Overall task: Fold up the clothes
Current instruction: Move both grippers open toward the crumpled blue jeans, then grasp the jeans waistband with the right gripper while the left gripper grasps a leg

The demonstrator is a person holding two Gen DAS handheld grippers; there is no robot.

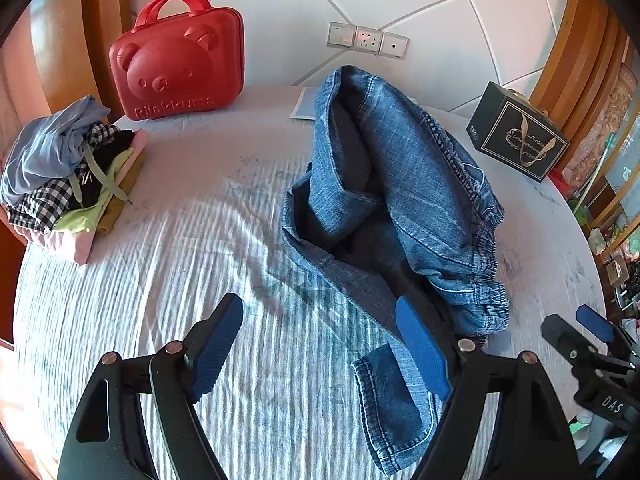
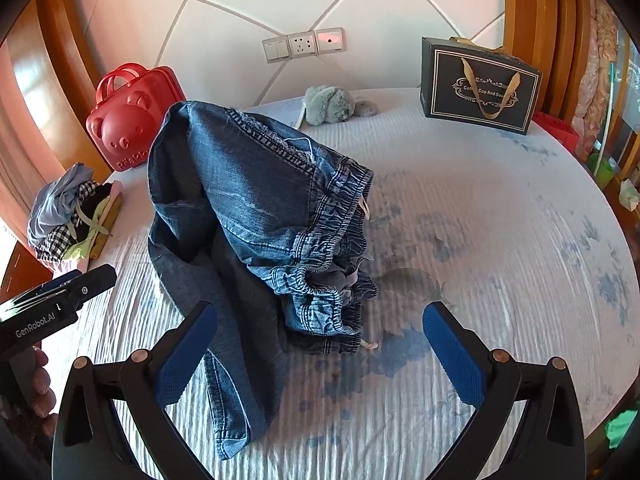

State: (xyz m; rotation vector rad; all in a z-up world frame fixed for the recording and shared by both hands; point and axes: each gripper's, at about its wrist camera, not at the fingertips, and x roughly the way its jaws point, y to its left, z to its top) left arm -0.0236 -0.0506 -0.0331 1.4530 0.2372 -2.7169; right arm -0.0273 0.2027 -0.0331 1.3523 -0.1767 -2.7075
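A pair of blue denim jeans lies crumpled in a heap on the white ribbed bedsheet, elastic waistband toward the right, one leg cuff trailing toward the camera. In the right wrist view the jeans sit left of centre. My left gripper is open just above the sheet, its right finger over the trailing leg. Beside the waistband, my right gripper hovers open with nothing between its fingers. Each gripper shows at the edge of the other's view: the right gripper and the left gripper.
A pile of folded clothes sits at the left edge. A red bear-face case leans on the headboard. A black gift box stands at the back right, a grey plush toy and a paper beside it.
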